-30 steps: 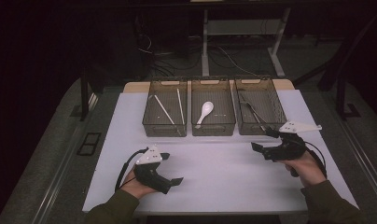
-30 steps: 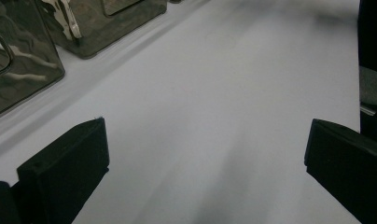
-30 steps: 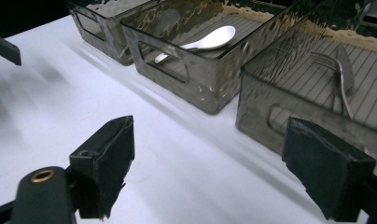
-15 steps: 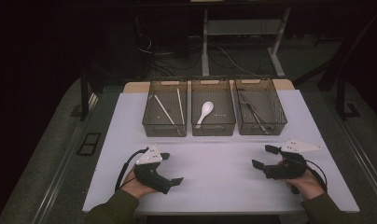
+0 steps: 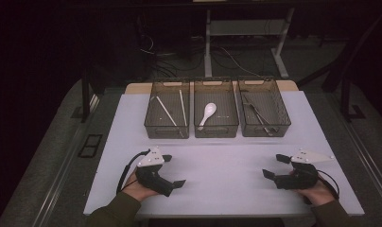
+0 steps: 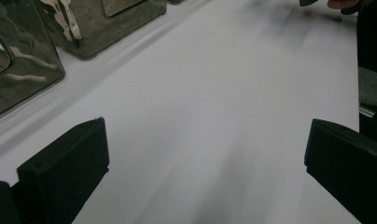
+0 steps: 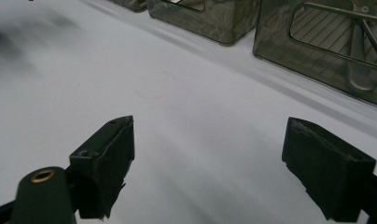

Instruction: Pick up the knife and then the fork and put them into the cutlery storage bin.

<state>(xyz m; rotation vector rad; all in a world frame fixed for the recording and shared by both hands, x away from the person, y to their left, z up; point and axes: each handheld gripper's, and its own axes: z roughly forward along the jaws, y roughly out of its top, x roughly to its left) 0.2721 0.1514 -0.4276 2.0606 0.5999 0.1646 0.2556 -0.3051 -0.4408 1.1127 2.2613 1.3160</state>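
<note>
Three clear grey bins stand in a row at the back of the white table (image 5: 217, 163). The left bin (image 5: 166, 111) holds chopsticks, the middle bin (image 5: 215, 111) a white spoon (image 5: 207, 112), the right bin (image 5: 264, 110) dark metal utensils. My left gripper (image 5: 172, 170) rests low at the front left, open, jaws wide apart over bare table (image 6: 200, 154). My right gripper (image 5: 275, 166) sits at the front right, open too, nothing between its jaws (image 7: 207, 168). Both point toward the table's middle.
The table's front edge lies just under both hands. In the right gripper view the right bin (image 7: 326, 46) stands close ahead. Dark floor, cables and a desk frame (image 5: 246, 33) lie beyond the table's back.
My right gripper has come down and back from beside the right bin to the front right of the table. The left gripper has stayed put.
</note>
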